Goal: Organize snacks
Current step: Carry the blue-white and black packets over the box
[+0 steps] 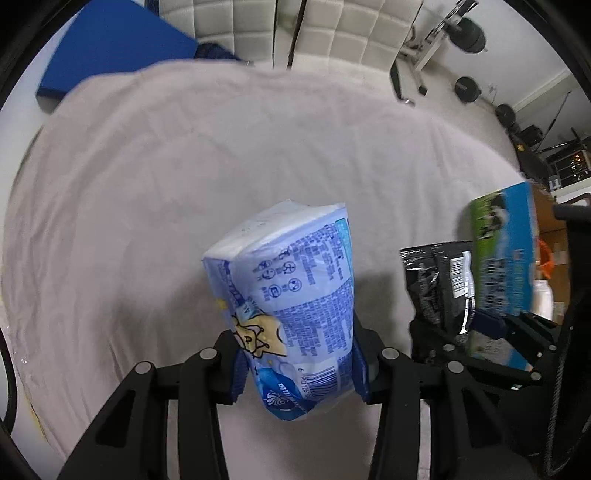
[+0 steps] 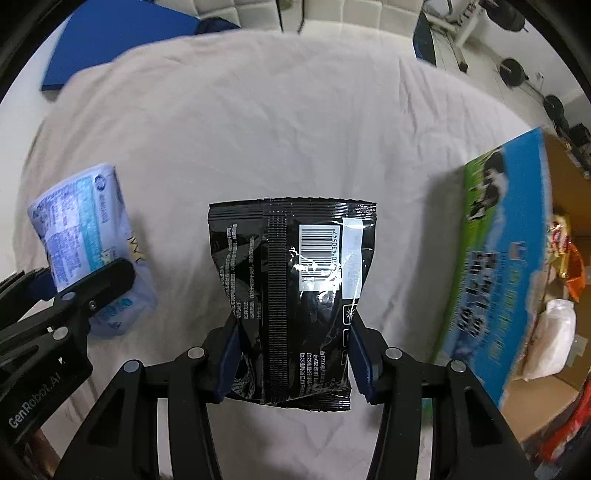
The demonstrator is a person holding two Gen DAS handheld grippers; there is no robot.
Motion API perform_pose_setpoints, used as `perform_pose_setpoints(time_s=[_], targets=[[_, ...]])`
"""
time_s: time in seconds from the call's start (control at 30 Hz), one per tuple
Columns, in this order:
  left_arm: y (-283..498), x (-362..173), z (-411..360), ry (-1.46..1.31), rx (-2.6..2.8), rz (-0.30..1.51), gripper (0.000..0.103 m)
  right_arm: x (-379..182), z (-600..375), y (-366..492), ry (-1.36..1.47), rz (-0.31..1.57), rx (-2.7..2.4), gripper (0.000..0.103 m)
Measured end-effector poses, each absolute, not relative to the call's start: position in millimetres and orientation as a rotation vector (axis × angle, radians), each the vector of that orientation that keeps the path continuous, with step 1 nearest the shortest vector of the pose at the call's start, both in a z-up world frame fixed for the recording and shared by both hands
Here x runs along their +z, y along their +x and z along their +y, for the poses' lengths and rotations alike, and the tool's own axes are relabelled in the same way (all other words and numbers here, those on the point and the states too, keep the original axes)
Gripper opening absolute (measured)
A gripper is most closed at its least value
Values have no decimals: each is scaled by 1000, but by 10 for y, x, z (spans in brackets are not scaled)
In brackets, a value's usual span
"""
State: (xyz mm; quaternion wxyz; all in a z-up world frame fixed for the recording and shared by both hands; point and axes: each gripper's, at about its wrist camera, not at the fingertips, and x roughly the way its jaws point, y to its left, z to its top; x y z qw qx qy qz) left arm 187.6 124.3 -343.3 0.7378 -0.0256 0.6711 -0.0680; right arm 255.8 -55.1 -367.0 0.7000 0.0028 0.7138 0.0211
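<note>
My left gripper is shut on a light blue packet printed with text and a yellow cartoon figure, held above the cloth-covered table. My right gripper is shut on a black snack bag with a white barcode, its back side facing the camera. In the right wrist view the left gripper and the blue packet appear at the left. In the left wrist view the black bag hangs at the right, in the right gripper.
A cardboard box with a blue-and-green printed flap stands open at the right, holding several snack packets and a white bag. A blue mat, pale chairs and weight equipment lie beyond the table.
</note>
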Motion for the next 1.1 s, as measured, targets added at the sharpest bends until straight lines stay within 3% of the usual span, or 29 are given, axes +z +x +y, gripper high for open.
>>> perform_pose_setpoints(time_s=[0.17,0.53,0.87,1.1], targets=[[1951,-2898,975,-67,-177,1409,41,-3181,-773,2350,-4,1530,84,53],[1912,-2284,-148,-101,-311,1334,41,-2430,-1419,1785,72,1433,94,53],[1850,-2124,-1137,-97,-491,1354,37,-1883,-2320,1383,167,1375,-15,53],[1937,-2193,-1746,-75,-556,1387,34,-1814,-3087,1174,217,1354,-90,53]])
